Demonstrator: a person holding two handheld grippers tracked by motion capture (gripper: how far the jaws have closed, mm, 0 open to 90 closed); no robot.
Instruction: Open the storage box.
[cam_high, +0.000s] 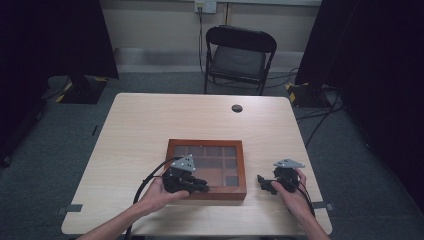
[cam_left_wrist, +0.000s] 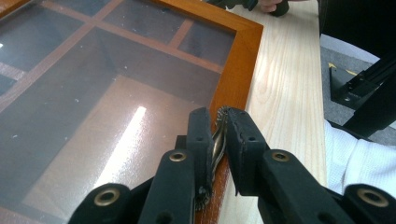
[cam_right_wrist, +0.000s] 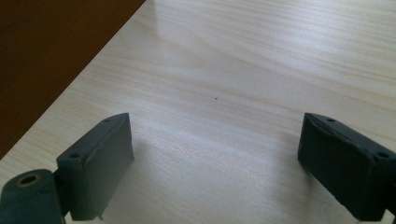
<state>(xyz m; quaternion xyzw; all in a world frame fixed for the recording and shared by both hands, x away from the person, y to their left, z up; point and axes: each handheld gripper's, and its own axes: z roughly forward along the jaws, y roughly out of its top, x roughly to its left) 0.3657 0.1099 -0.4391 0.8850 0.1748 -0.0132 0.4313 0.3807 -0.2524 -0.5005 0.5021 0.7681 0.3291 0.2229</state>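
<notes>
Both forearms come up from the bottom edge of the high view, each hand wrapped round a black gripper. At lower centre the left gripper (cam_high: 202, 187) sits over the near edge of a wooden box (cam_high: 206, 144) with a glass lid, its tips at the front rim. Lower right of the frame, the right gripper (cam_high: 261, 181) rests just beside the box on the bare wood of the table (cam_high: 145, 125), apart from the box's side. Beyond the table, at top centre, stands a black folding chair (cam_high: 240, 55), and a small dark round hole (cam_high: 237, 108) shows in the tabletop near the far edge.

From the left gripper view, the two black jaws rise from the bottom centre and stand almost together, pinching a small brass-coloured latch (cam_left_wrist: 218, 140) at the box's orange-brown frame (cam_left_wrist: 240, 60). It looks like a clasp or pull, though it is too squeezed between the pads to be sure. The glass lid (cam_left_wrist: 93, 107) spreads across the left of the frame, with the dividers of the compartments showing dimly beneath it. A strip of pale table (cam_left_wrist: 289, 84) runs up the right side, and a white sleeve (cam_left_wrist: 355, 158) shows at lower right.

From the right gripper view, the jaws stand wide apart at the lower left and lower right corners with nothing between them but pale tabletop (cam_right_wrist: 243, 93). The dark brown side of the box (cam_right_wrist: 51, 51) fills the upper left corner.
</notes>
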